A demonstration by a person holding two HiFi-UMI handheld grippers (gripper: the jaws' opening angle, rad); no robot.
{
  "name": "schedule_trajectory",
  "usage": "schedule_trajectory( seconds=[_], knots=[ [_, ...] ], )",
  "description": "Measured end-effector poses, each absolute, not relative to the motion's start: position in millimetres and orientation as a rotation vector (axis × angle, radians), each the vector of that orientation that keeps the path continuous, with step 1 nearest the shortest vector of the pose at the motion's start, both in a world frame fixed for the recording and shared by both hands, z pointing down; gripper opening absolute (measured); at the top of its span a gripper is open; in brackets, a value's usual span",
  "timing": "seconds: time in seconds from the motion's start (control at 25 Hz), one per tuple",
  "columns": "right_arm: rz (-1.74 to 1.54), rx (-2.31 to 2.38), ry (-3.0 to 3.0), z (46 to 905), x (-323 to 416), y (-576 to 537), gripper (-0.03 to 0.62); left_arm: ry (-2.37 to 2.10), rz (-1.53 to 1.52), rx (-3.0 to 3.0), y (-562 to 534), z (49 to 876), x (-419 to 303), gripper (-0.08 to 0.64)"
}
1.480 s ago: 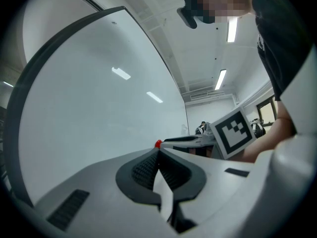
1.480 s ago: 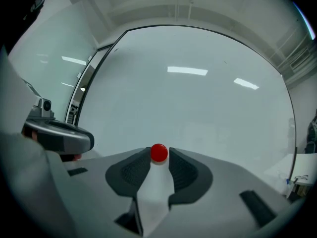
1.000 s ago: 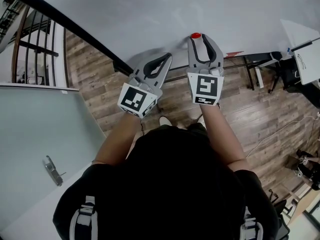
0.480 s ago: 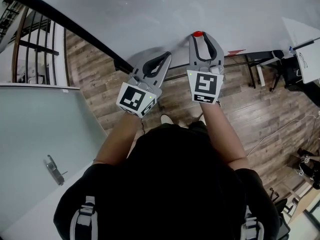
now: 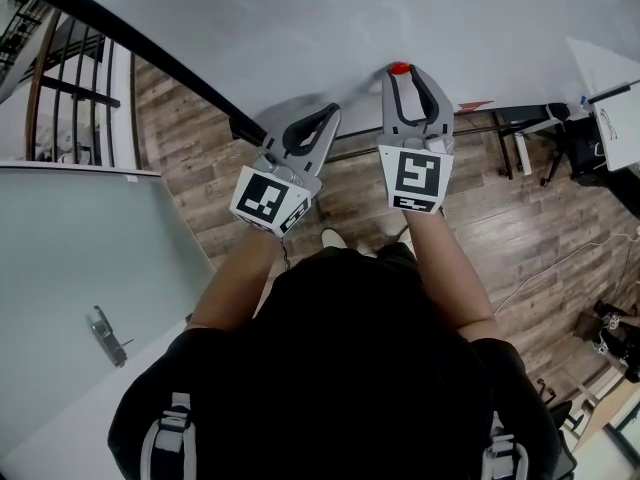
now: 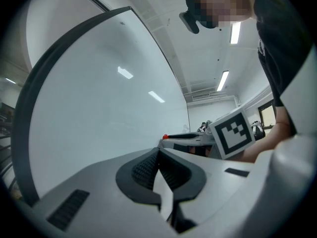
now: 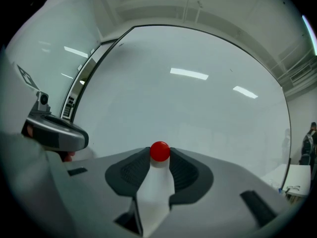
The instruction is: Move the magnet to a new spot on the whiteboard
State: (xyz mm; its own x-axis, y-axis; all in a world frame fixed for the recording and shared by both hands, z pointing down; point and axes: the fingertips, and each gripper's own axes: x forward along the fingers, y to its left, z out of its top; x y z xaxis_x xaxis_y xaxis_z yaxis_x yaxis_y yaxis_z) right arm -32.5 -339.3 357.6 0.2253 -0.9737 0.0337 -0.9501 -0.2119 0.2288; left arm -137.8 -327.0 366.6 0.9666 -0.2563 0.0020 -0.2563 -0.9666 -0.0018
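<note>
Right gripper view looks along the right gripper (image 7: 160, 156) at the whiteboard (image 7: 198, 103), and the small round red magnet (image 7: 160, 151) sits right at the front of the jaws, between the two ribbed fingertips (image 7: 136, 170). The jaws have just been closing and stand fairly wide, with the magnet filling the gap at the tips; each tip appears to touch one side of it, so the grip looks made, though the contact is light. The magnet itself lies against the white board surface. In the head view the same magnet (image 5: 400, 69) shows as a red dot at the far end of the right gripper (image 5: 402, 74), near the lower edge of the whiteboard (image 5: 330, 18), above the wooden floor (image 5: 500, 218). The left gripper (image 5: 330, 112) is held just beside it, to the left and a little lower, its tips close to the board; in the left gripper view its jaws (image 6: 158, 151) meet at the tips with nothing between them.
</note>
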Motion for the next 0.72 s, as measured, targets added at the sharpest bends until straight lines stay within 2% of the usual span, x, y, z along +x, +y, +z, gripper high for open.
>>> schedule_trajectory(
  seconds=[0.72],
  knots=[
    [-0.146, 2.121, -2.136, 341.6, -28.3, -281.4, 0.120, 0.490, 0.005, -3.057, -295.1, 349.6, -129.6, 0.005]
  ],
)
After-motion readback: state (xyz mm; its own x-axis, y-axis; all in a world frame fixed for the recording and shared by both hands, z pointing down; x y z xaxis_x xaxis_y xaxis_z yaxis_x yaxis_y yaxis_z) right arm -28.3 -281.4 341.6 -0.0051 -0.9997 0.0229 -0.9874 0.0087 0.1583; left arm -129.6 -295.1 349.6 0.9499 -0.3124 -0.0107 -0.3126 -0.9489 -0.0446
